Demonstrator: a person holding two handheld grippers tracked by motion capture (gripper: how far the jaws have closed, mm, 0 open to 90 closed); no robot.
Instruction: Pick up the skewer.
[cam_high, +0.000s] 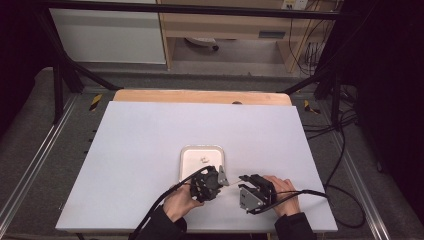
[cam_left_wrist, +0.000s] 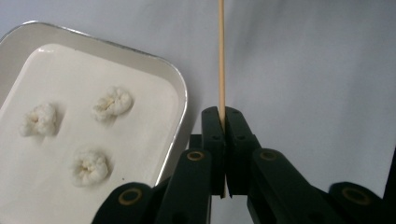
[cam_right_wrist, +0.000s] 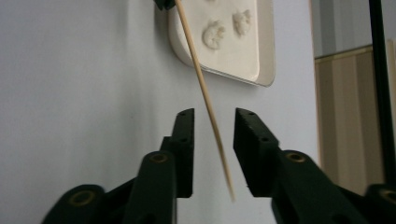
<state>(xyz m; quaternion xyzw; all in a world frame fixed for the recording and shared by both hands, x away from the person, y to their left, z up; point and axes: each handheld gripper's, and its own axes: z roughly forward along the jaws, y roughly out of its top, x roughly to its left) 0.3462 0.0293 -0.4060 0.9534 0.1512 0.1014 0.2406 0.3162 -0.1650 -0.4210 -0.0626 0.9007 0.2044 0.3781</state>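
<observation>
Skewer (cam_left_wrist: 221, 56), pinched in the left claw (cam_left_wrist: 223, 122), lies loose between the right claw's (cam_right_wrist: 214, 122) parted jaws, so its tip probably wobbles off the popcorn (cam_left_wrist: 112, 103).

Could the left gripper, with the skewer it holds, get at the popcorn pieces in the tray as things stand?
Probably yes: the left gripper is shut on the skewer right beside the tray, and nothing covers the popcorn pieces. The skewer points away, so it would need turning.

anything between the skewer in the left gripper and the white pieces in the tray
Nothing visible. The left gripper is shut on the wooden skewer beside the tray; only the low rim lies between it and the three white pieces.
</observation>
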